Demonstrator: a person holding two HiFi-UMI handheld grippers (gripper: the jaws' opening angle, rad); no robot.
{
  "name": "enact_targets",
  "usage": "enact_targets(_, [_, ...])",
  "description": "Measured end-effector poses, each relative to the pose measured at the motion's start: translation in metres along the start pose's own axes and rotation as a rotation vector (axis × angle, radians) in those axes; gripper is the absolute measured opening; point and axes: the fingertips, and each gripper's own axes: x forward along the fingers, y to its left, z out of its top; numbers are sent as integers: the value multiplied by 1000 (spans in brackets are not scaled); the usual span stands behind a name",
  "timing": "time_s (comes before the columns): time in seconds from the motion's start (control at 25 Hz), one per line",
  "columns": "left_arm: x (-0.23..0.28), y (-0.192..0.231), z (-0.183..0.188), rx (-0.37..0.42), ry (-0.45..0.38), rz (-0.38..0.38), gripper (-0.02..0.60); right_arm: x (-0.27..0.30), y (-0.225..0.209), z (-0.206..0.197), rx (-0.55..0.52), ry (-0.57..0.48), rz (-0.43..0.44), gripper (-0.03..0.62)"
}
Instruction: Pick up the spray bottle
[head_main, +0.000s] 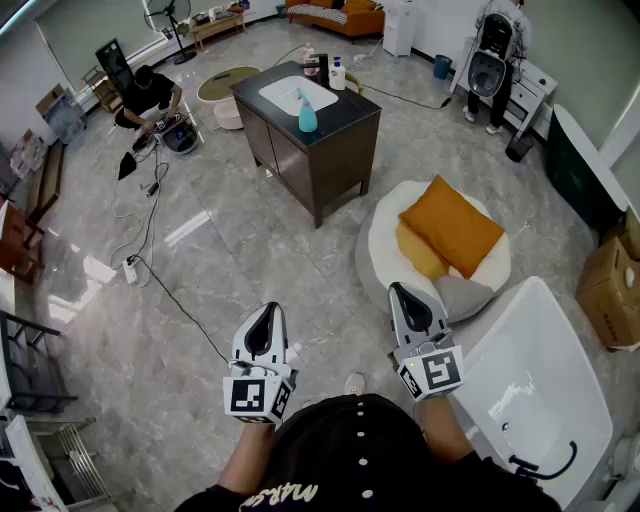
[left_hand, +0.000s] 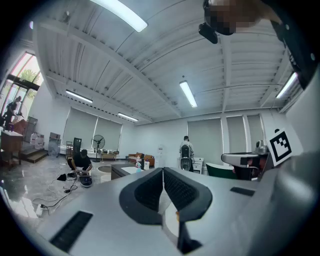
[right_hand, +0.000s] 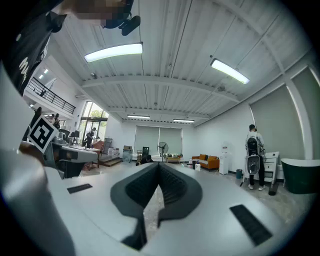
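Observation:
The teal spray bottle (head_main: 307, 113) stands on a dark cabinet (head_main: 330, 150), beside its white basin, far across the floor in the head view. Both grippers are held low in front of me, well short of the cabinet. My left gripper (head_main: 266, 312) is shut with nothing in it, and so is my right gripper (head_main: 405, 296). In the left gripper view the jaws (left_hand: 163, 174) meet at the tips, and the bottle (left_hand: 138, 168) is a tiny shape in the distance. In the right gripper view my right gripper (right_hand: 159, 170) is closed and empty too.
A round white cushion bed with orange pillows (head_main: 450, 235) lies ahead on the right, a white bathtub (head_main: 530, 390) nearer right. Cables (head_main: 150, 255) trail over the grey floor at left. One person crouches (head_main: 150, 95) far left; another stands (head_main: 497, 50) far right.

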Motion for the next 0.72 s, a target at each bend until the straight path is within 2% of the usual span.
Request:
enact_targets(0.44, [13, -15, -1, 6, 9, 6, 17, 1, -16, -5, 8, 4, 20, -6])
enact_targets(0.72, [26, -32, -9, -1, 8, 35, 17, -1, -39, -21, 25, 16, 47, -5])
